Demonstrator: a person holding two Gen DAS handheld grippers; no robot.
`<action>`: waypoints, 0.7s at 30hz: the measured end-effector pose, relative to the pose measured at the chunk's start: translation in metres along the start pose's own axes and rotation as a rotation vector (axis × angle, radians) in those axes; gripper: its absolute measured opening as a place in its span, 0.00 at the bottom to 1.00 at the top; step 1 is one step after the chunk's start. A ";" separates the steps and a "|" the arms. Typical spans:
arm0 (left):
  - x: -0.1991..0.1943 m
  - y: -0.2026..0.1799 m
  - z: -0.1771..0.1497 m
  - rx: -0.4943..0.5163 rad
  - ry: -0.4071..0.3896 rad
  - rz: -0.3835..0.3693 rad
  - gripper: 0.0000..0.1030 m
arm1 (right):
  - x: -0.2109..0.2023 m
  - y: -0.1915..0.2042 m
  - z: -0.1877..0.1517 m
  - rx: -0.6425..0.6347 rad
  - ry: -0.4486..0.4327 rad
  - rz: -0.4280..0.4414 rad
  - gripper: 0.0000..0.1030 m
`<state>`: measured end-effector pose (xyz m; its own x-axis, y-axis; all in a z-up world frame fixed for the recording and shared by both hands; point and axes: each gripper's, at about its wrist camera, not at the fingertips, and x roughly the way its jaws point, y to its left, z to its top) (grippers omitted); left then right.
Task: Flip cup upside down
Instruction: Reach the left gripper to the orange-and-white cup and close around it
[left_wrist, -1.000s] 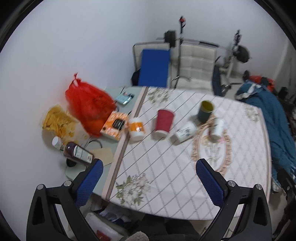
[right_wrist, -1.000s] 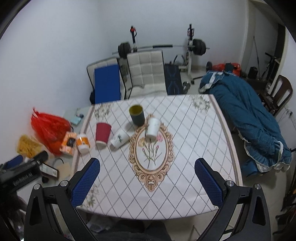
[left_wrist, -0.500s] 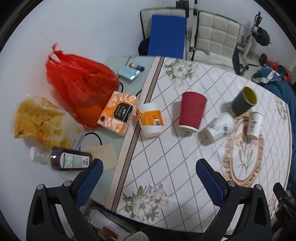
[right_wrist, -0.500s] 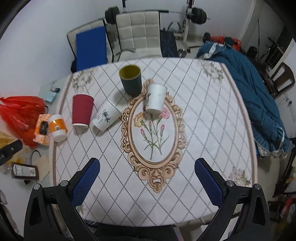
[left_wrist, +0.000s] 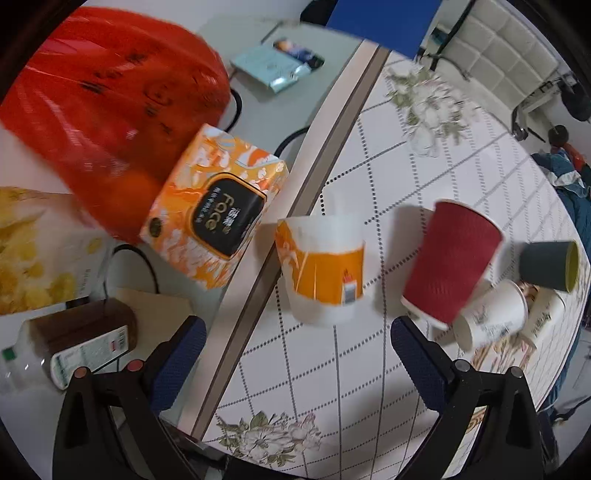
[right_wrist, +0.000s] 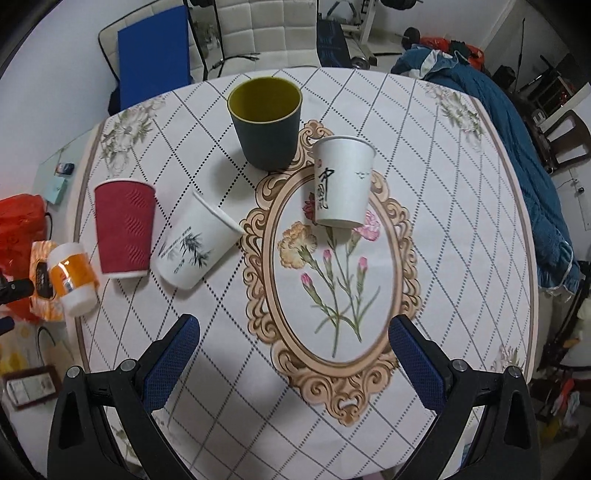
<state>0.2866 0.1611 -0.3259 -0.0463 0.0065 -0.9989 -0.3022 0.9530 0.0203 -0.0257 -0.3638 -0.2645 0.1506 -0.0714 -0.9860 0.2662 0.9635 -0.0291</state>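
Several cups stand on the patterned tablecloth (right_wrist: 461, 229). An orange-and-white cup (left_wrist: 323, 267) (right_wrist: 72, 278) sits at the cloth's left edge, just ahead of my open left gripper (left_wrist: 295, 354). A red ribbed cup (left_wrist: 452, 260) (right_wrist: 123, 229) stands upside down beside it. A white cup with bamboo print (right_wrist: 195, 247) (left_wrist: 487, 319) is next to it. A dark cup with yellow inside (right_wrist: 266, 122) (left_wrist: 550, 266) stands upright. A white cup with calligraphy (right_wrist: 343, 181) stands upright on the oval flower motif. My right gripper (right_wrist: 295, 354) is open and empty above the near cloth.
Left of the cloth lie an orange tissue box (left_wrist: 218, 206), a red plastic bag (left_wrist: 103, 110), a yellow snack bag (left_wrist: 29, 254), a brown bottle (left_wrist: 74, 339) and a teal packet (left_wrist: 273, 66). Chairs (right_wrist: 258, 33) stand behind the table; a blue blanket (right_wrist: 517, 140) lies right.
Both grippers have dropped closer to the table. The left one moved in toward the orange-and-white cup; the right one came nearer the cups around the oval motif. Both stayed open.
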 end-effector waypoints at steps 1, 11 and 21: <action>0.006 -0.001 0.004 0.002 0.012 0.000 1.00 | 0.004 0.003 0.004 0.000 0.006 -0.001 1.00; 0.052 -0.025 0.025 0.068 0.060 0.045 1.00 | 0.028 0.014 0.019 -0.009 0.051 -0.022 1.00; 0.084 -0.051 0.019 0.201 0.063 0.144 0.83 | 0.055 0.021 0.025 0.001 0.113 -0.055 1.00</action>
<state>0.3160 0.1185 -0.4119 -0.1367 0.1336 -0.9816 -0.0934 0.9847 0.1470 0.0119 -0.3539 -0.3155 0.0278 -0.0947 -0.9951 0.2724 0.9585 -0.0836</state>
